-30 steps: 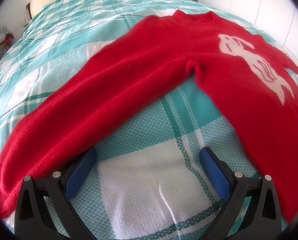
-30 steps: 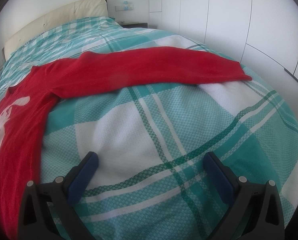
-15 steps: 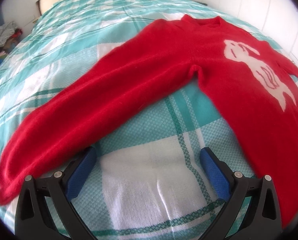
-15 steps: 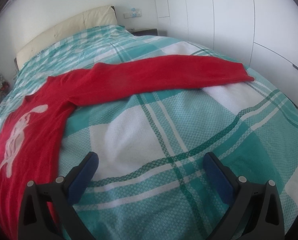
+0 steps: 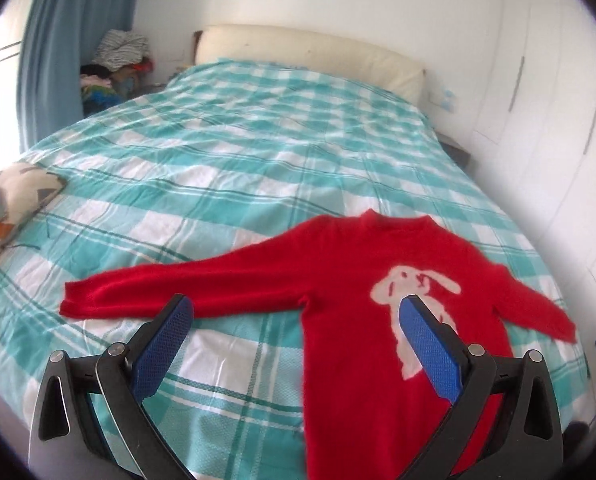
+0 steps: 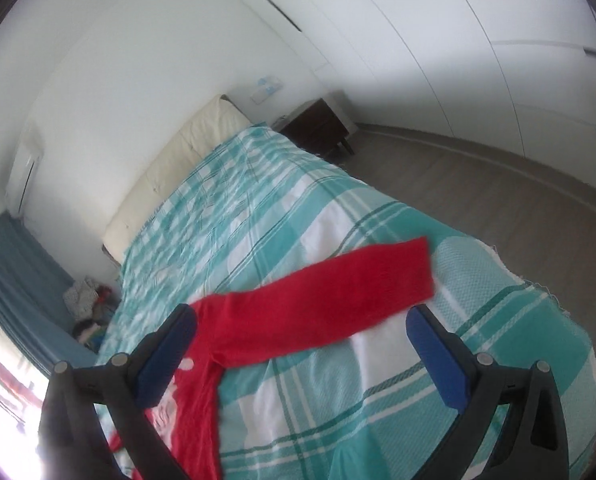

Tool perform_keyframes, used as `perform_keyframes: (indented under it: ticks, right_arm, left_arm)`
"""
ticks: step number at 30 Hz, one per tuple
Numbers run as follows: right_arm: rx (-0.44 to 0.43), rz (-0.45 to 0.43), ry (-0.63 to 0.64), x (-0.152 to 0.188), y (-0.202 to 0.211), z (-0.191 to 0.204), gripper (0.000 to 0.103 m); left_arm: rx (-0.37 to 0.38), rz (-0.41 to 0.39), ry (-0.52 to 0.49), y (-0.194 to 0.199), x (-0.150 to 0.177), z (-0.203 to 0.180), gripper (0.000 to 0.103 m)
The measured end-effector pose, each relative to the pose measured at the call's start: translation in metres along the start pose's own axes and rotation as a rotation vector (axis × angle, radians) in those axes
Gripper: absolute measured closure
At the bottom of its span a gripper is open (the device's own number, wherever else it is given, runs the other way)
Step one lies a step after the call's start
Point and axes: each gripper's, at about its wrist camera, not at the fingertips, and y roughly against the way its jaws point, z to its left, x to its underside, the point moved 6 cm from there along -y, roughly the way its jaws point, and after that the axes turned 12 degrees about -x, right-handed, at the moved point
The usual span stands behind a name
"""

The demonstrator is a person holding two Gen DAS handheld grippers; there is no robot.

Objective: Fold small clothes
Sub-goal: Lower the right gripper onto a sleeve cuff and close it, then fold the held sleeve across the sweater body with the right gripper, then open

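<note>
A small red sweater (image 5: 338, 280) with a white rabbit print (image 5: 410, 292) lies flat on the teal-and-white checked bedspread (image 5: 225, 152), both sleeves spread out. My left gripper (image 5: 293, 312) is open and empty, held above the sweater's near part. In the right wrist view the sweater's right sleeve (image 6: 338, 304) stretches toward the bed's edge. My right gripper (image 6: 302, 320) is open and empty, held above that sleeve.
A cream headboard (image 5: 310, 52) is at the far end. A patterned cushion (image 5: 13, 196) lies at the bed's left edge. A clothes pile (image 5: 117, 56) sits by the blue curtain (image 5: 53, 40). A dark nightstand (image 6: 318, 128), wood floor and white wardrobes (image 6: 478, 60) are on the right.
Both grippers have pulled up and back from the bed, so the whole sweater and room show. The right gripper's view has tilted. Both stay open.
</note>
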Motion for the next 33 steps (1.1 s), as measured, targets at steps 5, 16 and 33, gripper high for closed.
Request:
perform_keyframes:
  ticks: [5,16,33]
  right_arm:
    - [-0.014,0.106,-0.188,-0.001,-0.031,-0.063,0.000]
    - [0.050,0.257,-0.181,-0.004,-0.095,-0.090,0.032]
    - [-0.126,0.327,0.530,0.041,-0.183,0.246,0.096]
  left_arm:
    - [-0.118,0.053,-0.051,-0.038,0.029,-0.002,0.000]
    - [-0.223,0.023,-0.071,-0.083,0.056,0.002,0.000]
    - [-0.278,0.008,-0.021,-0.088,0.046,0.050,0.000]
